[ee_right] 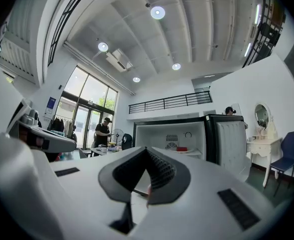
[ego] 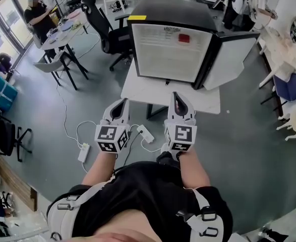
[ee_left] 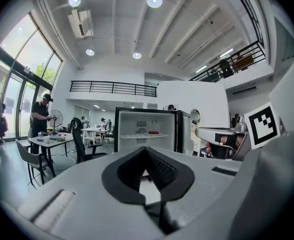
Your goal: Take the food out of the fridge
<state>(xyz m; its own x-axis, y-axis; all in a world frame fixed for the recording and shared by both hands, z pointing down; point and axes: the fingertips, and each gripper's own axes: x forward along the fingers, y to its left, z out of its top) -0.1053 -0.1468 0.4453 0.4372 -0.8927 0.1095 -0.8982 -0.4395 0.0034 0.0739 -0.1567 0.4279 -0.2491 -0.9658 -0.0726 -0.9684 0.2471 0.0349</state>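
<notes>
A small black fridge (ego: 173,9) stands on a white table (ego: 158,92) ahead of me, its door (ego: 233,59) swung open to the right. A red food item (ego: 183,38) lies on the upper shelf inside; it also shows in the left gripper view (ee_left: 153,132) and in the right gripper view (ee_right: 182,149). My left gripper (ego: 121,102) and right gripper (ego: 177,96) are held side by side, pointing at the fridge from short of the table's near edge. In their own views the left gripper (ee_left: 147,150) and right gripper (ee_right: 147,150) have their tips together, with nothing held.
A black office chair (ego: 107,32) stands left of the fridge. A person (ego: 37,14) works at a round table at far left. A power strip and cables (ego: 84,153) lie on the floor by my left. A blue chair (ego: 291,87) is at right.
</notes>
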